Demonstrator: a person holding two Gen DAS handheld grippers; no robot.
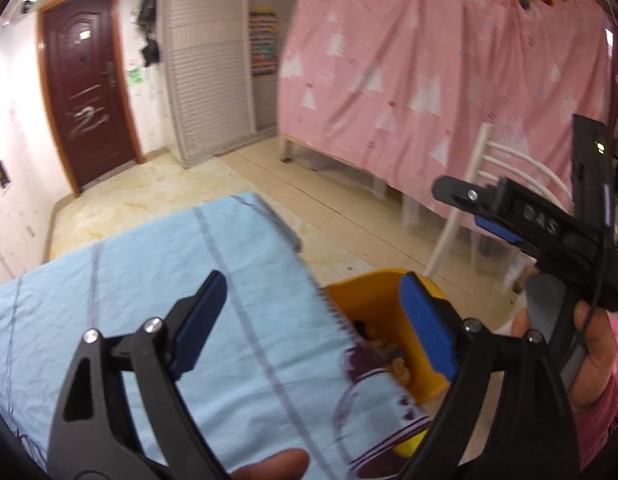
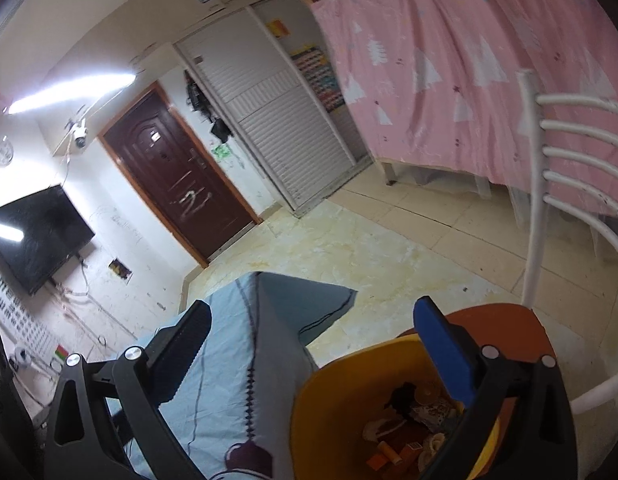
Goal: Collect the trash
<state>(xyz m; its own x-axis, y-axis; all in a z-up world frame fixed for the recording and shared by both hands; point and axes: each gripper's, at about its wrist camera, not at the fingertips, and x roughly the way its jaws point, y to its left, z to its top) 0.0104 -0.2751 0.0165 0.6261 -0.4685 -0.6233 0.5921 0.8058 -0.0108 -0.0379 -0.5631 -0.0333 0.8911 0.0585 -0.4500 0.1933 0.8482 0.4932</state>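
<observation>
A yellow bin stands on a brown chair seat beside the table; it holds several scraps of trash. In the left wrist view the bin shows past the tablecloth edge. My left gripper is open and empty above the light blue tablecloth. My right gripper is open and empty, above the bin's rim and the table corner. The right gripper also shows in the left wrist view at the right, held in a hand.
The table carries a light blue cloth with a purple print. A white chair back rises at the right. A pink curtain hangs behind it. A dark red door, a white slatted wardrobe and a wall TV stand further off across tiled floor.
</observation>
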